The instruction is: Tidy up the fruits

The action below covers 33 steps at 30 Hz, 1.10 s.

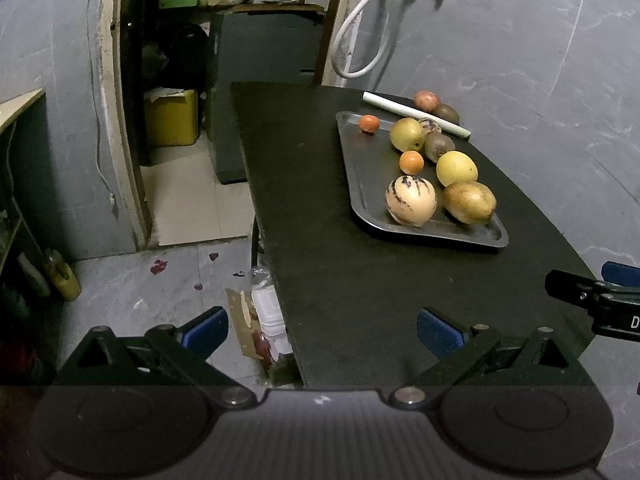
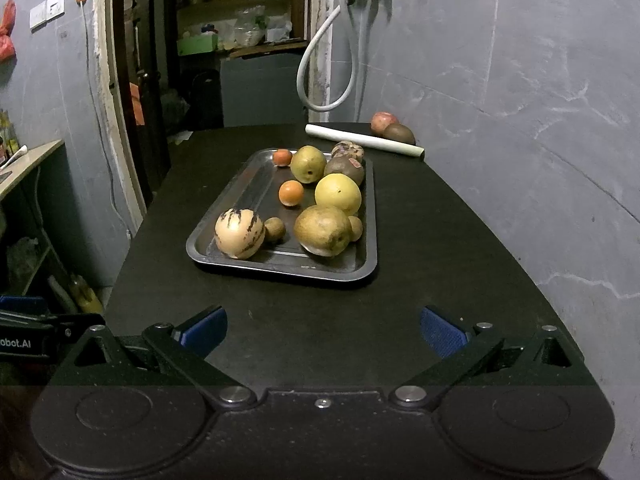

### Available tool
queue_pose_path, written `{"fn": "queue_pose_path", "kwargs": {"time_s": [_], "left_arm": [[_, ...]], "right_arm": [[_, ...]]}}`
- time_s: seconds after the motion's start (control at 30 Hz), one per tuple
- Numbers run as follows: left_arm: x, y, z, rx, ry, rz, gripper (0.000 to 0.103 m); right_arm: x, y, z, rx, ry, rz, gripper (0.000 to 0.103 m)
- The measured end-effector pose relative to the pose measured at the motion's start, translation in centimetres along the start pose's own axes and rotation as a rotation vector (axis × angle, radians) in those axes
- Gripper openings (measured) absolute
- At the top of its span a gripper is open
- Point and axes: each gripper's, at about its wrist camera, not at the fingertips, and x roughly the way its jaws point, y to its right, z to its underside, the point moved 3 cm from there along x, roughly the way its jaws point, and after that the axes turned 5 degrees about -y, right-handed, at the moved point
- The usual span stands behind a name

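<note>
A dark metal tray (image 2: 224,256) (image 1: 368,200) sits on the black table (image 2: 304,320) (image 1: 320,240) and holds several fruits: a striped cream melon (image 2: 239,233) (image 1: 411,201), a brown pear (image 2: 323,230) (image 1: 469,202), a yellow citrus (image 2: 338,193) (image 1: 456,168), two small oranges (image 2: 291,193) (image 1: 411,162), a green pear (image 2: 307,163) (image 1: 406,134) and dark fruits behind. Two more fruits (image 2: 393,128) (image 1: 434,105) lie on the table beyond the tray. My left gripper (image 1: 322,332) is open and empty at the table's left front edge. My right gripper (image 2: 323,330) is open and empty over the table, short of the tray.
A white tube (image 2: 364,141) (image 1: 416,114) lies behind the tray. A grey wall (image 2: 520,120) runs along the table's right side. A doorway with shelves (image 2: 224,40) is behind. Boxes and litter (image 1: 264,328) lie on the floor to the left of the table.
</note>
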Motion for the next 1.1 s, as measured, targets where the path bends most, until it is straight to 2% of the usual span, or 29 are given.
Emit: {"fn": "queue_pose_path", "kwargs": {"time_s": [1.1], "left_arm": [[-0.28, 0.77, 0.22, 0.024, 0.005, -0.006, 0.102]], "right_arm": [[-0.18, 0.22, -0.2, 0.006, 0.004, -0.007, 0.102]]}}
